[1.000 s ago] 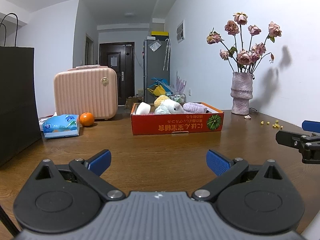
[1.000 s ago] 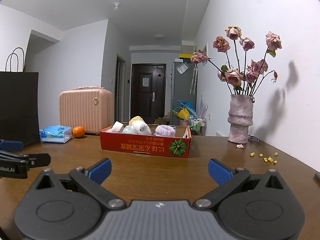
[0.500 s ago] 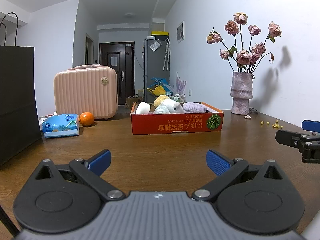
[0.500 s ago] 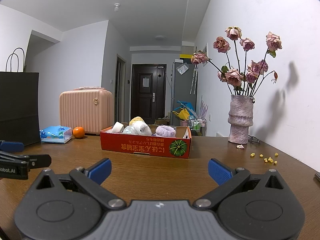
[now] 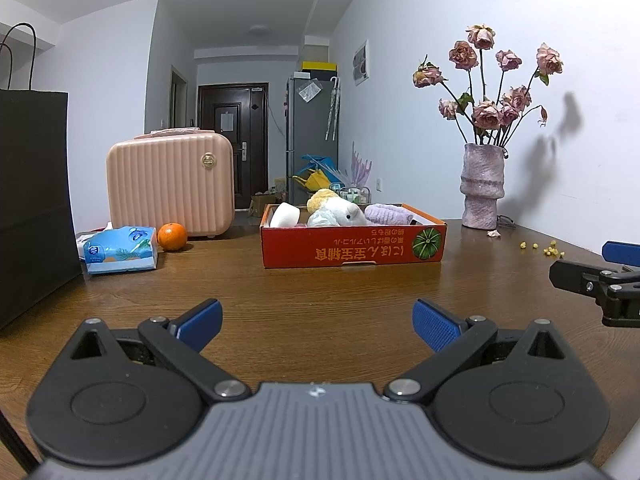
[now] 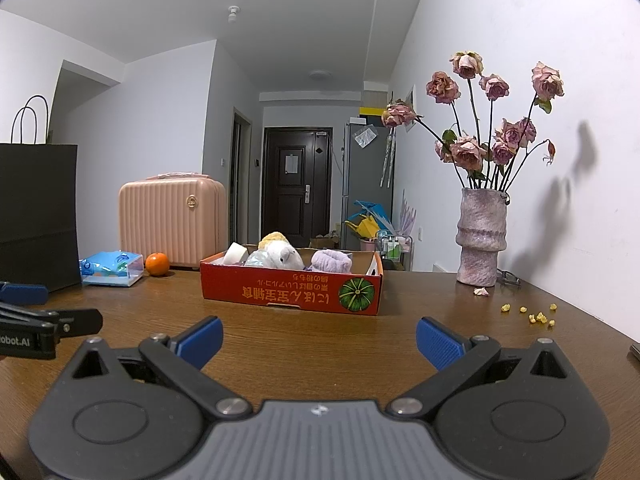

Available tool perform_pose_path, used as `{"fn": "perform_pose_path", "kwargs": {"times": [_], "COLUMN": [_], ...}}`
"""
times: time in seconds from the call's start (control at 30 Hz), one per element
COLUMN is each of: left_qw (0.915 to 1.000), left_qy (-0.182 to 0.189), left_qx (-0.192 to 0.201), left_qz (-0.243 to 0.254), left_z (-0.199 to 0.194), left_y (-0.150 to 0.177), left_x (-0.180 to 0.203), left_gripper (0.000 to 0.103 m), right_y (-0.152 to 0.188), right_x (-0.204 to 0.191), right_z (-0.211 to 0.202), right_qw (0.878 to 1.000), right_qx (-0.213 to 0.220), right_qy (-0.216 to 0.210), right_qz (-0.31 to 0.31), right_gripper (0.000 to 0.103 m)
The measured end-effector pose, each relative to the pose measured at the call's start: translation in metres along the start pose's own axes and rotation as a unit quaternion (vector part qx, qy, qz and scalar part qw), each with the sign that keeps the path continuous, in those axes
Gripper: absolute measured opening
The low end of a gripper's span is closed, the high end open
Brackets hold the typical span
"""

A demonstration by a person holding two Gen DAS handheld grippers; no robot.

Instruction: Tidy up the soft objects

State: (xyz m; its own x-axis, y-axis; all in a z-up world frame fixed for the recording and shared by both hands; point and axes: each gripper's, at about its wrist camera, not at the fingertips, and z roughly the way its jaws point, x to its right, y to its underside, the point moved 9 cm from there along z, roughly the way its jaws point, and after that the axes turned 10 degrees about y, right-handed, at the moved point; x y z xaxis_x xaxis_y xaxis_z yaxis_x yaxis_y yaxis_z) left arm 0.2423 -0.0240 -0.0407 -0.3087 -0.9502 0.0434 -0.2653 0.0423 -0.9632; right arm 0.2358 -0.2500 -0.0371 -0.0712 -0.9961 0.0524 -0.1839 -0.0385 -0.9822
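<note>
A red cardboard box (image 5: pixel 352 246) (image 6: pixel 292 294) stands in the middle of the wooden table. Inside it lie a white plush toy (image 5: pixel 340 216) (image 6: pixel 285 258), a yellow soft item (image 5: pixel 320 197), a white roll (image 5: pixel 285 215) (image 6: pixel 235 254) and a folded lilac cloth (image 5: pixel 386 215) (image 6: pixel 332 261). My left gripper (image 5: pixel 316 322) hovers low over the table well short of the box, open and empty. My right gripper (image 6: pixel 319 338) is level with it on the right, also open and empty. Each gripper shows at the edge of the other's view.
A pink suitcase (image 5: pixel 170 186), an orange (image 5: pixel 172 236) and a blue tissue pack (image 5: pixel 120 250) sit at the left back. A black paper bag (image 5: pixel 32 200) stands at the far left. A vase of dried roses (image 5: pixel 482 188) and yellow crumbs (image 6: pixel 532 316) are right.
</note>
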Motion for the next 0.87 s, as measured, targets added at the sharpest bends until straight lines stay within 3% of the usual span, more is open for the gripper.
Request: {"fn": "perform_pose_path", "kwargs": {"times": [0.87], "left_qw": [1.0], "left_qy": [-0.003], "left_qx": [0.001], "left_qz": [0.001], "left_z": [0.0014], "left_y": [-0.0003], "left_x": [0.0015], "left_gripper": [0.103], "right_y": [0.0012], "right_x": [-0.0004], "right_z": [0.0005], "right_qw": [1.0], "right_qx": [-0.002], "right_qy": [0.0], "right_qz": [0.001], "right_gripper": [0.103]}}
